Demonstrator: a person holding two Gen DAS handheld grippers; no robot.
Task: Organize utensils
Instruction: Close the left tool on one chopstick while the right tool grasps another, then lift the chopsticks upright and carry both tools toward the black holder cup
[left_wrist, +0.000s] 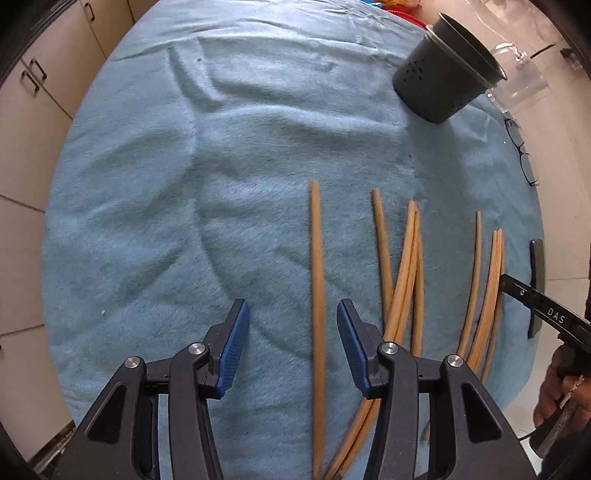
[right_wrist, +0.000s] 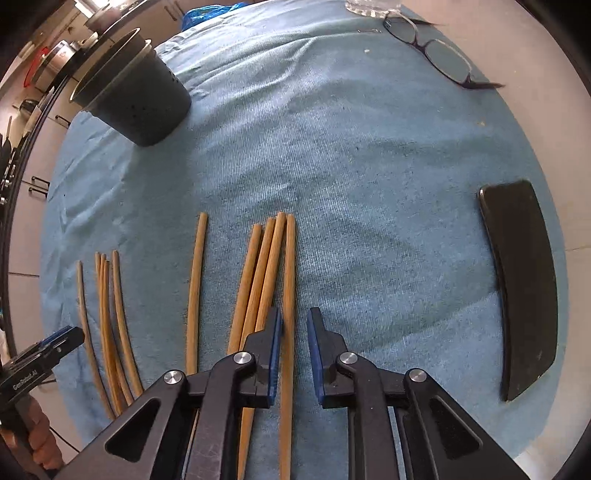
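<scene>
Several wooden chopsticks lie roughly parallel on a blue towel. In the left wrist view my left gripper points down and stands open astride a single chopstick, which is nearer the right pad and untouched. A crossed bundle and a further group lie to its right. In the right wrist view my right gripper has a narrow gap around the rightmost chopstick. That stick rests against the left pad, with space to the right pad. A dark perforated utensil cup stands at the towel's far side.
Eyeglasses lie at the far right of the towel, and a black phone lies at its right edge. Clear glassware stands behind the cup. Cabinets lie beyond the towel's left side. A hand holds the left gripper's handle.
</scene>
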